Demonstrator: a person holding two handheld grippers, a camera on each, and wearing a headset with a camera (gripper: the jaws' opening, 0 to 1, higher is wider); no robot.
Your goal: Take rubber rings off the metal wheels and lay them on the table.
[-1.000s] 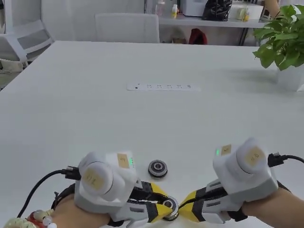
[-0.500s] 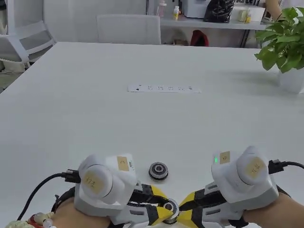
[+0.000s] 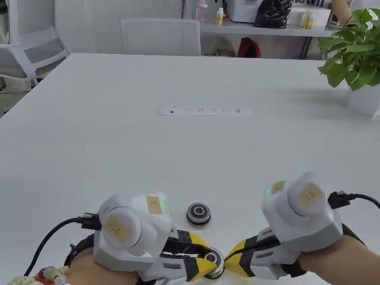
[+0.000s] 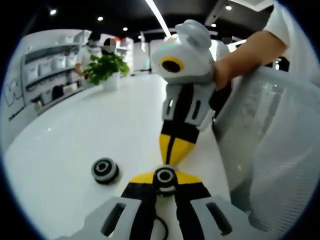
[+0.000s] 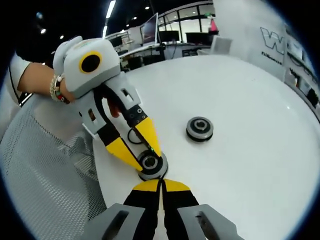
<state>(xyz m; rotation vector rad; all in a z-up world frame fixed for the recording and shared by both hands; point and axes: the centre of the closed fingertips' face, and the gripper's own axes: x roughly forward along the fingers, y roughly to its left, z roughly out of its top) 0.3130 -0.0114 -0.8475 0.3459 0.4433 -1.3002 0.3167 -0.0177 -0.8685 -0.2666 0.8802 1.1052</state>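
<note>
While the left gripper (image 4: 165, 176) is squeezing a wheel (image 5: 152, 164) between its two yellow jaws, the right gripper (image 5: 161, 185) is poking its tips against the right side of that same wheel. The right jaws are pressing together. I cannot tell if they are pinching a bit of the ring between them. The wheel is sitting low, on or just over the table (image 3: 119, 119), close to the near edge.

The job is looking like it is only getting started. The held wheel seems to be wearing its dark ring. A second wheel (image 3: 198, 214) is lying flat just past the grippers, a little to the left, and it is wearing its ring too. So both rings are waiting to come off and be laid down.

The near edge is running right by the hands, with a mesh chair (image 5: 45, 165) just past it, so a ring pulled toward the body could be falling off the table. Farther out, the white top is stretching wide. A power strip (image 3: 205, 110) is lying well apart in the middle, and a plant (image 3: 353, 44) is standing at the far right.
</note>
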